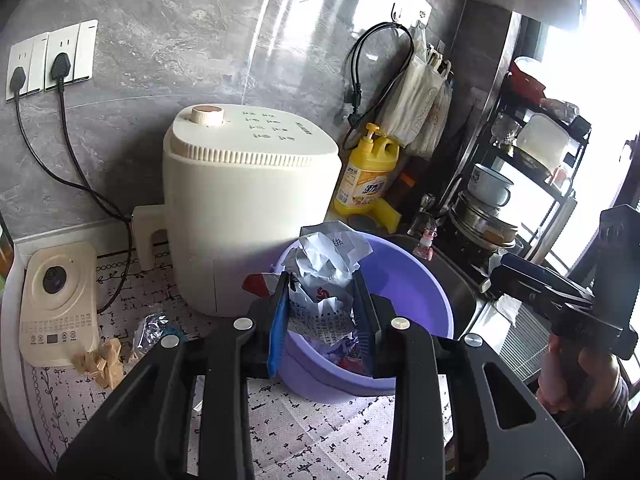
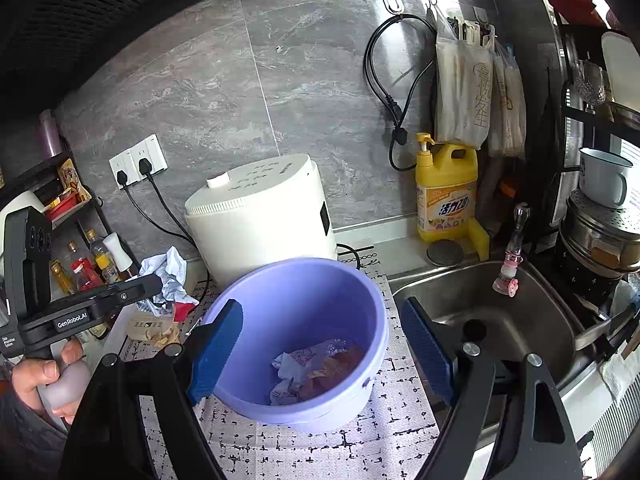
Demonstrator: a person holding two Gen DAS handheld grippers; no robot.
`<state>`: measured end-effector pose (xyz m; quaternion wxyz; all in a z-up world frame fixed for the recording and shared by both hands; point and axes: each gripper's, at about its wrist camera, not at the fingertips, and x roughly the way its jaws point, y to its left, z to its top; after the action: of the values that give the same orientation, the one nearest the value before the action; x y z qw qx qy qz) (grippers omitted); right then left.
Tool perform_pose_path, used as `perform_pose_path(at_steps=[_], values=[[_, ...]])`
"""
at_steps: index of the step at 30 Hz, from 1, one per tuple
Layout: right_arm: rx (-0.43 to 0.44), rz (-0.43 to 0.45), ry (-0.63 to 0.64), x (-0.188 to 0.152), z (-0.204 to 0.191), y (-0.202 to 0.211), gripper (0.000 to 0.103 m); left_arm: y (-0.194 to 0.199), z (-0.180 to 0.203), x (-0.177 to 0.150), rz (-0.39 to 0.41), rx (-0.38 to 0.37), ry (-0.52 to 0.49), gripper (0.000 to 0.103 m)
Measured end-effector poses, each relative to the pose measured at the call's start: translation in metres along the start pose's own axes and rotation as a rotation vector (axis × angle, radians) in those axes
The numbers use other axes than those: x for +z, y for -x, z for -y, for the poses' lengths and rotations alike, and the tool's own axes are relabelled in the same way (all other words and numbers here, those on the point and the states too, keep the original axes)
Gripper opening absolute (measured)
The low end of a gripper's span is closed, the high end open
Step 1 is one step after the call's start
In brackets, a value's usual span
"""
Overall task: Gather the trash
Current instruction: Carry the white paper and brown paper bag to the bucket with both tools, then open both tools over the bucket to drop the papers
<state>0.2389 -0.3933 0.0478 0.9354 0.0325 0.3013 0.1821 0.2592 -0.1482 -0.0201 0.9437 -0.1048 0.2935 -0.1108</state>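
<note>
My left gripper [image 1: 322, 312] is shut on a crumpled white printed wrapper [image 1: 328, 268] and holds it over the near rim of the purple basin [image 1: 416, 292]. In the right wrist view the same wrapper [image 2: 168, 276] shows at the left, still outside the basin [image 2: 304, 304]. Several crumpled wrappers [image 2: 316, 368] lie in the basin's bottom. My right gripper [image 2: 320, 348] is open and empty, its blue pads [image 2: 218, 344] either side of the basin's near rim.
A cream appliance [image 1: 248, 204] stands behind the basin, with a yellow detergent bottle [image 2: 446, 192] and a steel sink [image 2: 480, 312] to the right. A foil wrapper [image 1: 150, 330] and wood pieces [image 1: 100, 362] lie left on the patterned mat. A dish rack [image 1: 532, 152] is at far right.
</note>
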Motion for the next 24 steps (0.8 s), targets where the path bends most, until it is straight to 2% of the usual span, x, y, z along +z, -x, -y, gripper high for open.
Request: perform_pose_path(at_steps=[3,5,6,7,9,16,21,24], values=[[-0.031,-0.006,-0.017,-0.003,0.019,0.003,0.079,-0.015,0.017,0.003,-0.011,-0.028,-0.023,0.031],[-0.044,-0.005,-0.030,-0.004,0.030,0.005,0.079,-0.023,0.027,0.005,-0.012,-0.047,-0.040,0.037],[-0.050,-0.003,-0.034,-0.005,0.035,0.007,0.079,-0.026,0.032,0.005,-0.012,-0.058,-0.045,0.057],[-0.053,-0.002,-0.039,-0.005,0.039,0.008,0.079,-0.029,0.035,0.005,-0.006,-0.065,-0.048,0.081],[-0.058,-0.002,-0.046,-0.006,0.046,0.009,0.079,-0.030,0.039,0.004,0.014,-0.058,-0.053,0.094],[-0.032,-0.029,-0.040,-0.011,0.042,-0.002,0.079,-0.022,0.028,-0.004,0.002,0.034,-0.065,0.097],[-0.011,-0.029,-0.029,-0.016,0.024,-0.009,0.091,-0.002,-0.001,-0.013,0.000,0.100,-0.032,0.097],[-0.022,-0.039,-0.030,-0.021,0.015,-0.013,0.095,0.011,-0.019,-0.020,0.005,0.126,-0.008,0.097]])
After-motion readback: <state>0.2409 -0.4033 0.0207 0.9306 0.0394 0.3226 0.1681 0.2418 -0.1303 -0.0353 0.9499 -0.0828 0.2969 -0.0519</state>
